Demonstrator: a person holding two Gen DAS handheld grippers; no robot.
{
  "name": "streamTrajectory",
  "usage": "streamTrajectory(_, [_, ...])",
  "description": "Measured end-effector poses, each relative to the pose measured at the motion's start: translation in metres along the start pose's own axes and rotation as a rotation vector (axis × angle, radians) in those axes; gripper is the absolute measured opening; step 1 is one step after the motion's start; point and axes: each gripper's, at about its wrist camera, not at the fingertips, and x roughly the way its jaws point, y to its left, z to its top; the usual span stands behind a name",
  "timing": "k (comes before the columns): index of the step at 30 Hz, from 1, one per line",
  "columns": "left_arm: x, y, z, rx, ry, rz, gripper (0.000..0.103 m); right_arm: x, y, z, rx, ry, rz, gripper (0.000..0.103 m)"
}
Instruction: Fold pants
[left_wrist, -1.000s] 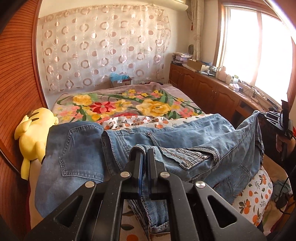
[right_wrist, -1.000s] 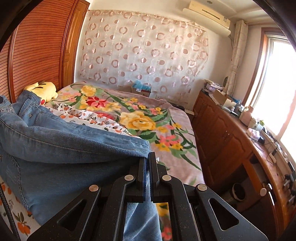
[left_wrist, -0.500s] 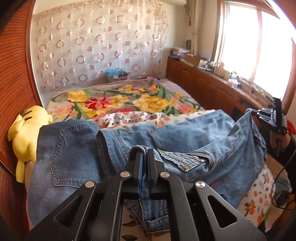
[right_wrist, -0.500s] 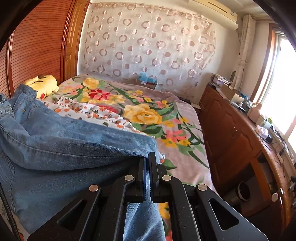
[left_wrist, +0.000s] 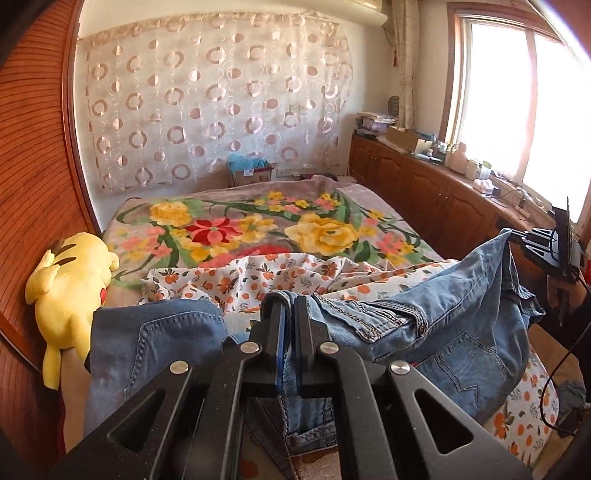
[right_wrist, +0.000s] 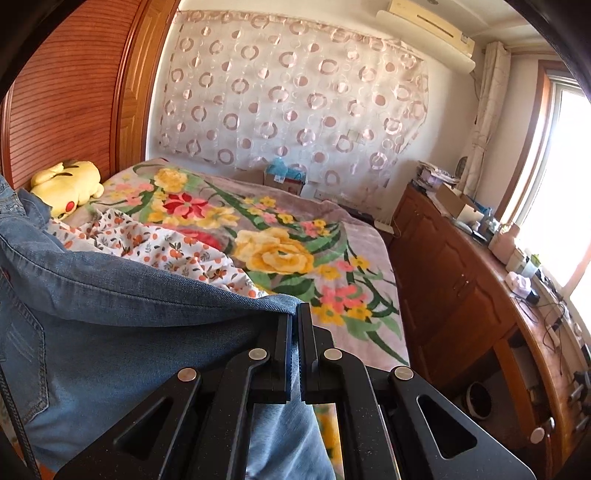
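The left gripper is clamping the waistband of the jeans, its two fingers pressed together on a bunched fold of denim right at their tips. The right gripper is pinching another edge of the same jeans, with the cloth running away to the left of its fingers and a strip hanging down beneath them. In the left view the right gripper is showing far off to the right of the fingers, with denim stretched up to it.

The jeans are hanging between the two grips, above a bed covered by a flowered blanket, with a white sheet printed with oranges just beyond the fingertips. A yellow plush toy is lying well to the left of the left fingers.

Denim like this is probably fairly heavy and floppy yet thick at the seams, so it is sagging in the middle rather than holding flat. It looks unlikely to slip or tear. The firm spots to hold are the waistband and the stitched edges, where both grips appear to be sitting; thin single layers would likely pull out.
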Motion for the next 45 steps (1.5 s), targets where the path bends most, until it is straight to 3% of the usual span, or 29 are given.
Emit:
streamTrajectory(4, [0.027, 0.007, -0.003, -0.008, 0.048, 0.02, 0.005, 0.039, 0.012, -0.002, -0.021, 0.075, -0.004, 0.002])
streamTrajectory(11, [0.046, 0.006, -0.013, -0.002, 0.096, 0.034, 0.006, 0.071, 0.01, 0.015, 0.005, 0.154, 0.017, 0.002])
streamTrajectory(13, [0.047, 0.006, -0.014, -0.004, 0.108, 0.04, 0.01, 0.074, 0.008, 0.019, 0.029, 0.173, 0.03, 0.009])
streamTrajectory(16, [0.042, 0.006, -0.016, -0.008, 0.11, 0.048, 0.021, 0.07, 0.004, 0.024, 0.059, 0.166, 0.04, 0.023])
streamTrajectory(18, [0.035, 0.004, -0.018, 0.005, 0.092, 0.046, 0.042, 0.065, 0.003, 0.025, 0.082, 0.151, 0.043, 0.034])
streamTrajectory(19, [0.033, 0.004, -0.018, 0.008, 0.084, 0.041, 0.048, 0.061, 0.003, 0.026, 0.092, 0.139, 0.042, 0.039])
streamTrajectory(23, [0.022, 0.0, -0.019, 0.012, 0.064, 0.018, 0.061, 0.044, 0.005, 0.022, 0.116, 0.114, 0.048, 0.042])
streamTrajectory(35, [0.047, -0.07, -0.029, 0.061, 0.082, -0.132, 0.062, 0.0, 0.003, -0.023, 0.185, 0.136, 0.099, 0.05])
streamTrajectory(41, [0.064, -0.096, -0.039, 0.108, 0.079, -0.148, 0.062, 0.006, 0.002, -0.029, 0.151, 0.206, 0.138, 0.051])
streamTrajectory(45, [0.075, -0.098, -0.048, 0.112, 0.1, -0.141, 0.062, 0.019, 0.003, -0.026, 0.104, 0.248, 0.115, 0.051])
